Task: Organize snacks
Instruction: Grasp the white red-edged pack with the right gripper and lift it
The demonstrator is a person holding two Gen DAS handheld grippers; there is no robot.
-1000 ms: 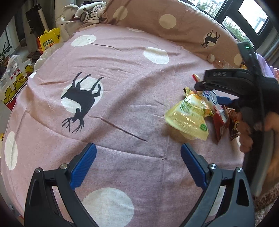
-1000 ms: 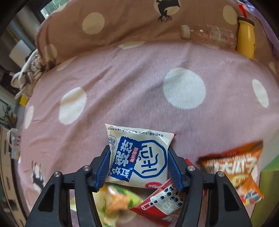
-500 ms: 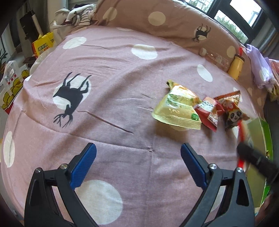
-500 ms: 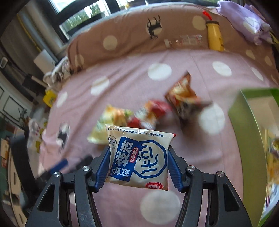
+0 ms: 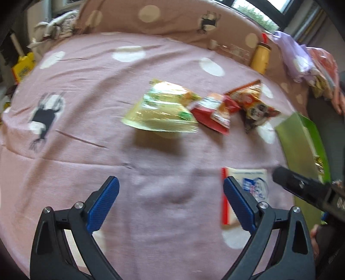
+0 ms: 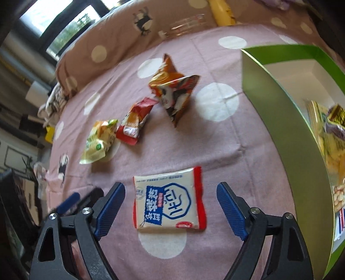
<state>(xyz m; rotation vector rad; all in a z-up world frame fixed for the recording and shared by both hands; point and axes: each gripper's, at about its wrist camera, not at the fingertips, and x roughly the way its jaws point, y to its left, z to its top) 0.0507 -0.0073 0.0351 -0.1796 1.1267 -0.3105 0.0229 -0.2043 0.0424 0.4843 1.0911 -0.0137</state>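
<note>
A white and blue snack packet [image 6: 169, 201] lies flat on the pink bedspread, between the wide-open fingers of my right gripper [image 6: 170, 206], which touches nothing. It also shows in the left wrist view [image 5: 254, 183], beside the right finger. My left gripper [image 5: 170, 201] is open and empty over bare bedspread. A yellow-green bag [image 5: 160, 111] [image 6: 98, 140], a red packet [image 5: 214, 112] [image 6: 134, 121] and an orange panda packet [image 5: 253, 103] [image 6: 174, 92] lie in a row further off. A green box [image 6: 286, 120] [image 5: 301, 137] with several snacks inside stands at the right.
A brown spotted pillow [image 5: 172, 19] lines the far edge, with a yellow bottle [image 5: 261, 57] and a clear bottle [image 6: 185, 22] against it. Clothes [image 5: 301, 60] lie at far right. The right gripper's arm [image 5: 306, 189] crosses the left view's right side.
My right gripper has opened and let go of the white and blue packet, which now lies on the bedspread near the green box. The left view shifted right.
</note>
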